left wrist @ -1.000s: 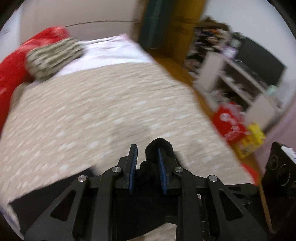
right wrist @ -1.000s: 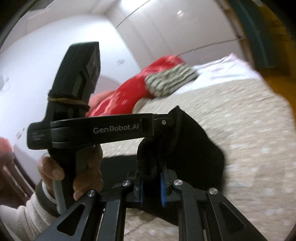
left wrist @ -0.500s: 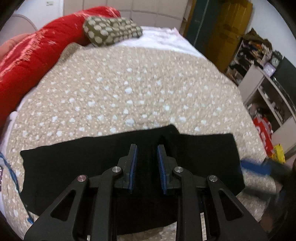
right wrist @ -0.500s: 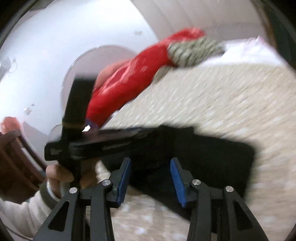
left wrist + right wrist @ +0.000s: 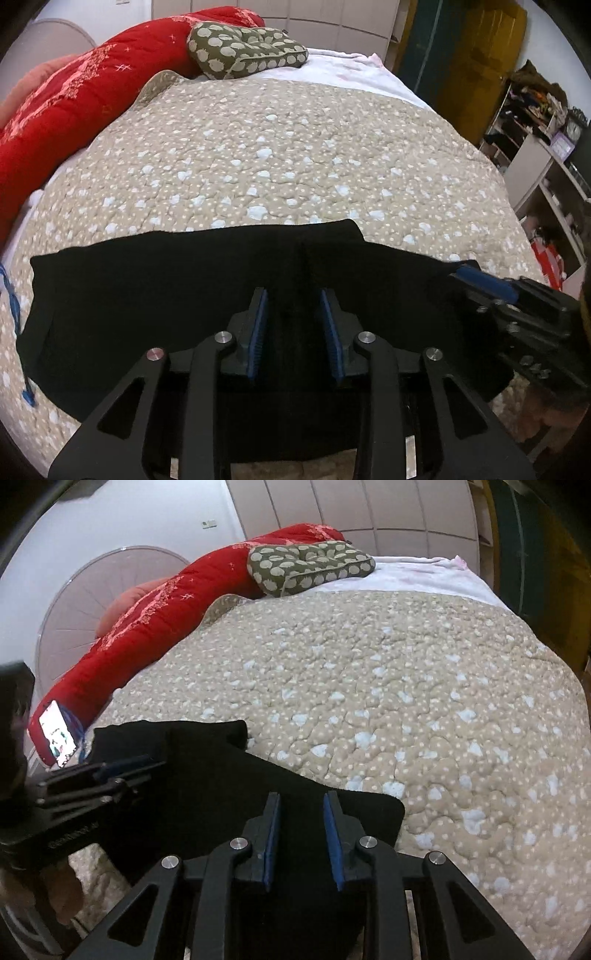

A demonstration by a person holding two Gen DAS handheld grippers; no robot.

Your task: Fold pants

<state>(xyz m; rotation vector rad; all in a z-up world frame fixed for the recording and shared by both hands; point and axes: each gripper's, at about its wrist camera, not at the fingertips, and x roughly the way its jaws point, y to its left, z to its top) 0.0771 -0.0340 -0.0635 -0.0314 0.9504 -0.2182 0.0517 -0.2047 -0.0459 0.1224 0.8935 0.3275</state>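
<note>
The black pants (image 5: 147,295) lie flat in a long band across the near part of the beige spotted bedspread (image 5: 277,147). My left gripper (image 5: 293,314) hovers over their middle. Its jaws are opening, and the blue pads stand apart with black cloth lying below them, not pinched. My right gripper (image 5: 302,823) is over the pants' right end (image 5: 369,812). Its jaws are closing, the pads still apart, with flat cloth under the gap. Each gripper shows in the other's view: the right gripper (image 5: 480,280) at the right edge, the left gripper (image 5: 122,768) at the left.
A red quilt (image 5: 74,99) runs along the bed's left side, with a green spotted pillow (image 5: 243,51) at its far end. A lit phone (image 5: 57,738) leans against the quilt. Cluttered shelves (image 5: 535,166) stand right of the bed. A blue cord (image 5: 14,306) lies at the left edge.
Both grippers came down to the bed with the pants. The pants, bunched in shut jaws a second ago, now lie spread flat. Both pairs of pads stand wider apart than a second ago.
</note>
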